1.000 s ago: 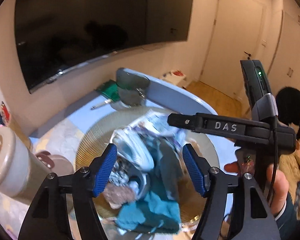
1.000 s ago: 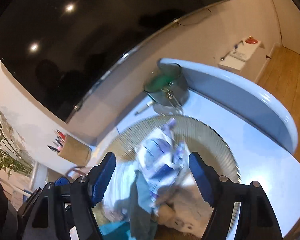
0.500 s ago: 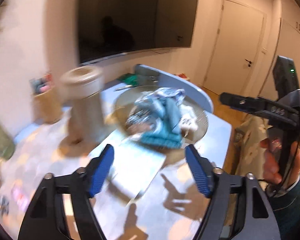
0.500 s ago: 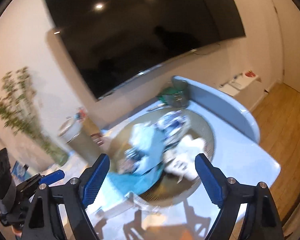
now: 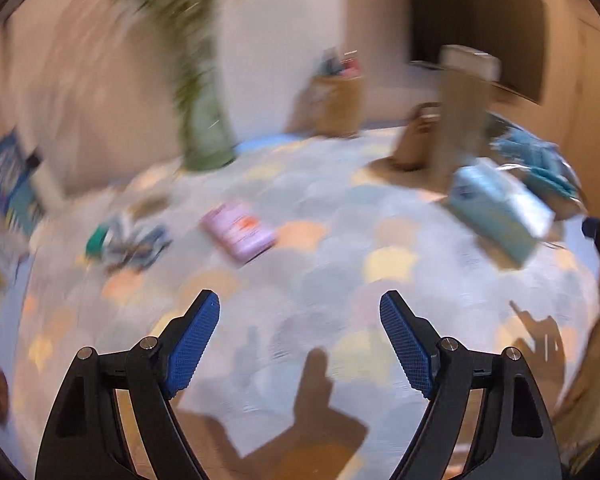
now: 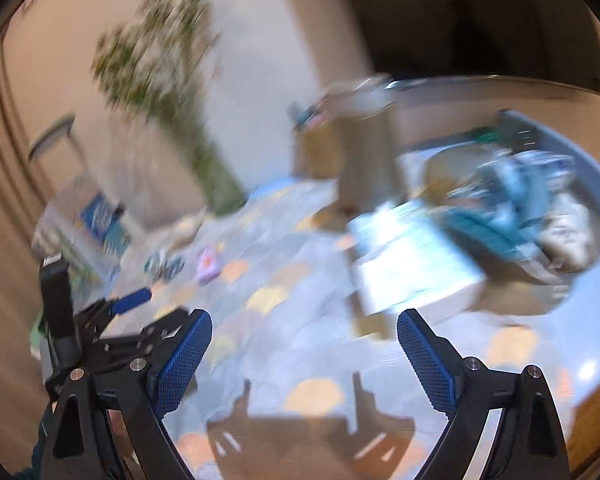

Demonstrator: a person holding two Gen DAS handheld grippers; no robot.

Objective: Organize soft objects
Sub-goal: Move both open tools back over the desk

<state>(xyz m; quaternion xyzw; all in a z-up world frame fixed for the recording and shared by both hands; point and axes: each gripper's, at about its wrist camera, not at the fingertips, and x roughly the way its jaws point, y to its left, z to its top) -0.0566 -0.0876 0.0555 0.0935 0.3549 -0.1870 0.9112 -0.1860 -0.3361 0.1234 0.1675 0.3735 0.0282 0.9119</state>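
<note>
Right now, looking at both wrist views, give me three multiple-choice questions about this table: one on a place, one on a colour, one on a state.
1. Where does the pale blue pack lie?
A. beside the heap of cloths
B. on the floor
C. between the left jaws

2. What colour is the small flat packet?
A. red
B. lilac
C. black

3. What is between the right gripper jaws?
A. a cloth
B. the pack
C. nothing

A: it sits next to the heap. B: it shows lilac. C: the jaws are opening over bare tablecloth.

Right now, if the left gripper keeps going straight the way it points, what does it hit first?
Probably the bare tablecloth: the left gripper, opening with nothing between its pads, points down at it. The pink packet lies beyond, to the left. Blur makes depth uncertain.
</note>
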